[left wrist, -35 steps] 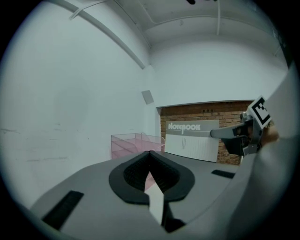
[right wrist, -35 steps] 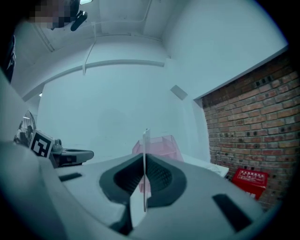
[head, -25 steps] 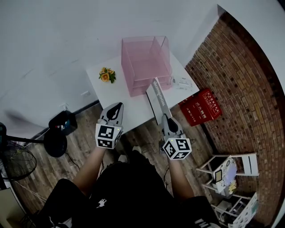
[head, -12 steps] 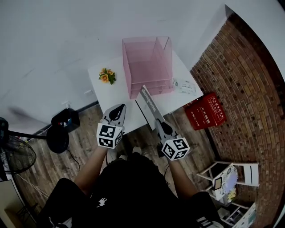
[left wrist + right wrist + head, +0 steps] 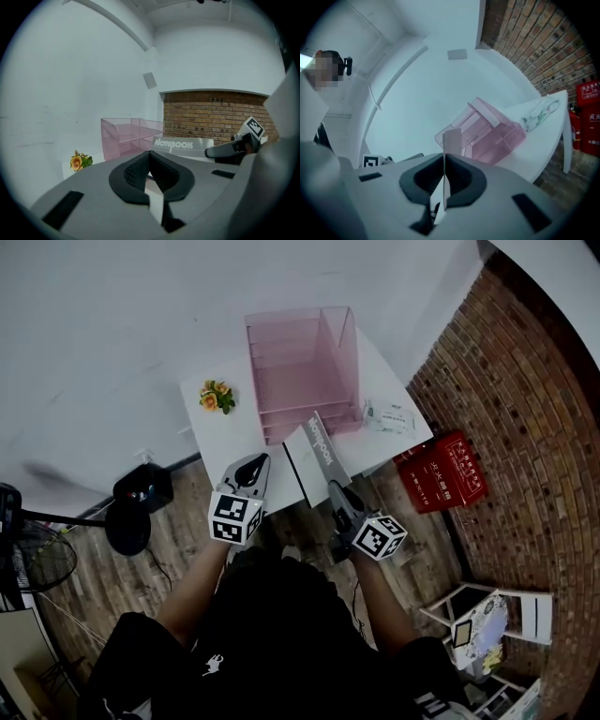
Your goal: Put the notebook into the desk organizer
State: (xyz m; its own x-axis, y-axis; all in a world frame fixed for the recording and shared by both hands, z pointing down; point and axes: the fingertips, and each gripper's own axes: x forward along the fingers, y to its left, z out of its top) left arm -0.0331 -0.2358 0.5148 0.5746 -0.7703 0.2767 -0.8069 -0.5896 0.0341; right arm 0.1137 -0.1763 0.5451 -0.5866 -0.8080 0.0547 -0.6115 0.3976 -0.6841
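Observation:
My right gripper (image 5: 340, 493) is shut on the near edge of the grey notebook (image 5: 319, 450), which hangs tilted over the white table's (image 5: 225, 432) front edge. In the right gripper view the notebook (image 5: 451, 139) stands edge-on between the pads, pointing at the pink mesh desk organizer (image 5: 487, 131). The organizer (image 5: 300, 371) stands at the back of the table with its open shelves toward me. My left gripper (image 5: 251, 467) hovers by the table's front edge, left of the notebook, shut with nothing in it. From the left gripper view the notebook's cover (image 5: 183, 147) and the organizer (image 5: 129, 136) show ahead.
A small bunch of orange flowers (image 5: 216, 397) sits at the table's left. A printed packet (image 5: 389, 416) lies right of the organizer. A red fire-extinguisher box (image 5: 442, 474) stands on the floor by the brick wall, and a black fan (image 5: 127, 512) stands left.
Both grippers have sunk and moved toward the table. The right one has rolled, so the notebook now leans flatter and shows more of its cover, nearer the organizer's front.

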